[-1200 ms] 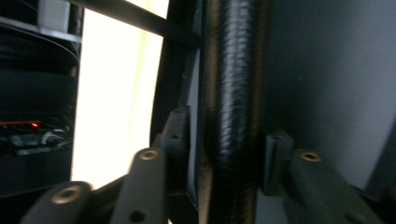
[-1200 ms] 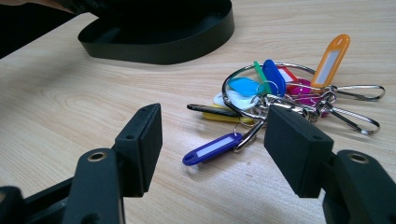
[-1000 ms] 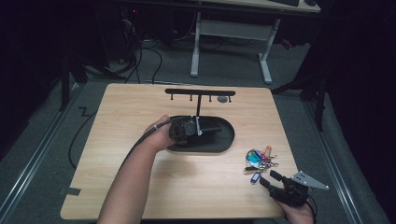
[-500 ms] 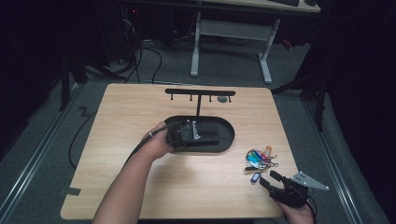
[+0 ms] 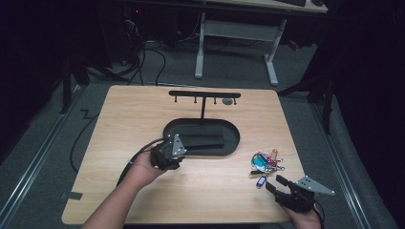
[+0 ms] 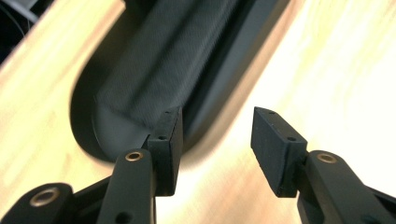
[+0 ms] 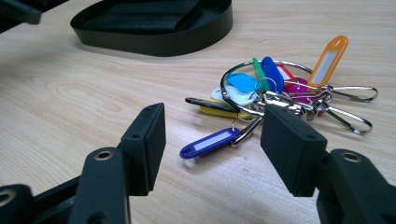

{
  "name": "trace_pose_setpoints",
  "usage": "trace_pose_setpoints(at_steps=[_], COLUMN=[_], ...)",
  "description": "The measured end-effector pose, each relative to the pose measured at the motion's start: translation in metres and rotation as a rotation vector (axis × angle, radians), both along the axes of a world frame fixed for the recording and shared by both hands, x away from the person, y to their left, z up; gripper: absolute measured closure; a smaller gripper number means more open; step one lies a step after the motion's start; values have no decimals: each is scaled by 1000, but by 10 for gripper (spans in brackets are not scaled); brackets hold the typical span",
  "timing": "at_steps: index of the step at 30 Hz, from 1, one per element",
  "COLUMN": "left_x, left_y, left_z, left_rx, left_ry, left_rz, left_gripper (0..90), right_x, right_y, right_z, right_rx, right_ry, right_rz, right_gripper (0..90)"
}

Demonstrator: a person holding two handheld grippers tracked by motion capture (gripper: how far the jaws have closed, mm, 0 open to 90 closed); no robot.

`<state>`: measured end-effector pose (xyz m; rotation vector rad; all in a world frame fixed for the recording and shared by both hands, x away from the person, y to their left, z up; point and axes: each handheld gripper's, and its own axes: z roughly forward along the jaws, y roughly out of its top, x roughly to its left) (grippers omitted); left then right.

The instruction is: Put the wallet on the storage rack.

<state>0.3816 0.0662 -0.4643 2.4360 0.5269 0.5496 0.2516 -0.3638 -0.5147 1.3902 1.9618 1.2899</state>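
I've got the right tool (image 7: 212,140) hovering low over the bench (image 5: 143,114), jaws spread wide with nothing between them. Dead ahead of it lies the bunch of keys (image 7: 280,93), flat on the wood near the bench's right front corner, just in front of my right hand in the high view. The closest piece is the blue tag (image 7: 210,143): it sits right in the gap between my jaws as the right gripper view frames it, a little beyond the tips, its long axis running slantwise from the near left up toward the ring. So the keys lie straight forward and slightly right of this tool.

My left tool (image 6: 217,140) is also spread and empty, over at the near left end of the black oval tray (image 5: 229,143), well apart from the keys. At the back stands the black hook rack (image 5: 204,94), with the tray between it and the keys.

I reckon the right hand is the nearer one by far. To pinch that tag I'd want to push forward and turn the jaws across its slanted length.
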Motion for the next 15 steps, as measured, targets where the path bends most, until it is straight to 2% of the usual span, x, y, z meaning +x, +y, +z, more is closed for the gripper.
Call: trace_pose_setpoints(at_steps=[3,6,9,13,15], left_x=[-17,-33,-46,-61,-63], left_y=[17,32,46,65,69], left_z=[-13,-24,-33,-42,-43], left_rx=[-80,-123,-192,-234,-240], left_ry=[37,52,85,111,114], left_rz=[35,57,80,112,120], left_gripper=[545,544,547,529,518], right_x=[-1,-1,-1,-1,-1], right_y=[1,3,4,6,6], right_z=[0,0,0,0,0], right_rx=[-12,-18,-28,-42,-43], right_ry=[1,7,16,20,22], right_rz=[1,4,8,12,10], right_gripper=[448,459,467,493,498])
